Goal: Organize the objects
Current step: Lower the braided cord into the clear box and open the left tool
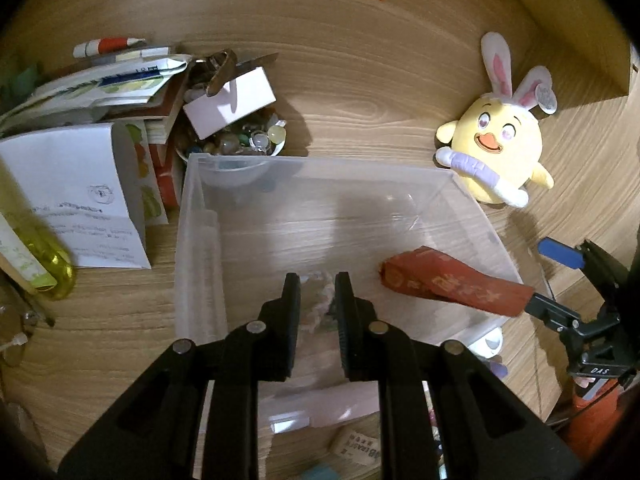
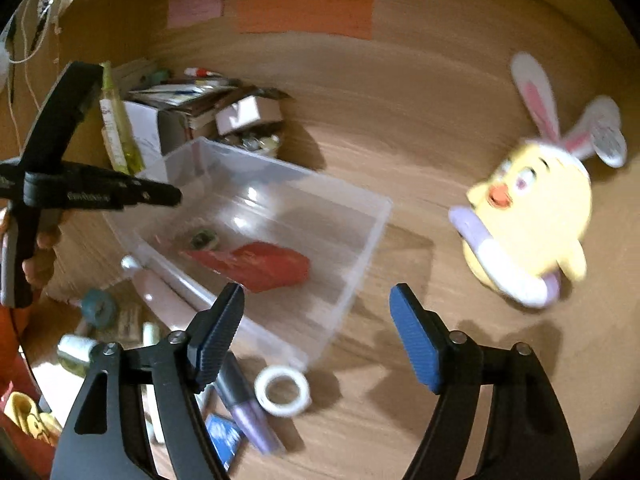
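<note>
Bin (image 1: 472, 216) sits mid-table (image 1: 360, 80), clear plastic, long side running toward the back wall. Red packet (image 1: 452, 284) lies flat on its floor near the right wall, one end overhanging the rim toward your right gripper (image 2: 316, 336).

Your left gripper (image 1: 316, 300) hangs over the bin's near end, jaws nearly closed on a small pale fuzzy thing (image 1: 320, 304); too blurred in the right wrist view to say what it is. The pads look to be pinching it.

Your right gripper's jaws are wide apart, nothing between them, just outside the bin's right wall. Packet is clear of both pads.

Around the bin:
- Plush chick (image 1: 496, 152) with bunny ears, on the table right of the bin, near its far corner, apart from it.
- Bowl of beads (image 1: 240, 140) touching the bin's far left corner, a white box (image 1: 228, 104) resting on top.
- Stack of papers (image 1: 72, 184) left of the bin, a yellow bottle (image 1: 48, 256) beside it.
- Tape roll (image 2: 282, 394) and purple marker (image 2: 244, 404) on the table just off the bin's near right corner.
- Orange paper (image 2: 304, 14) stuck at the table's back edge.
</note>
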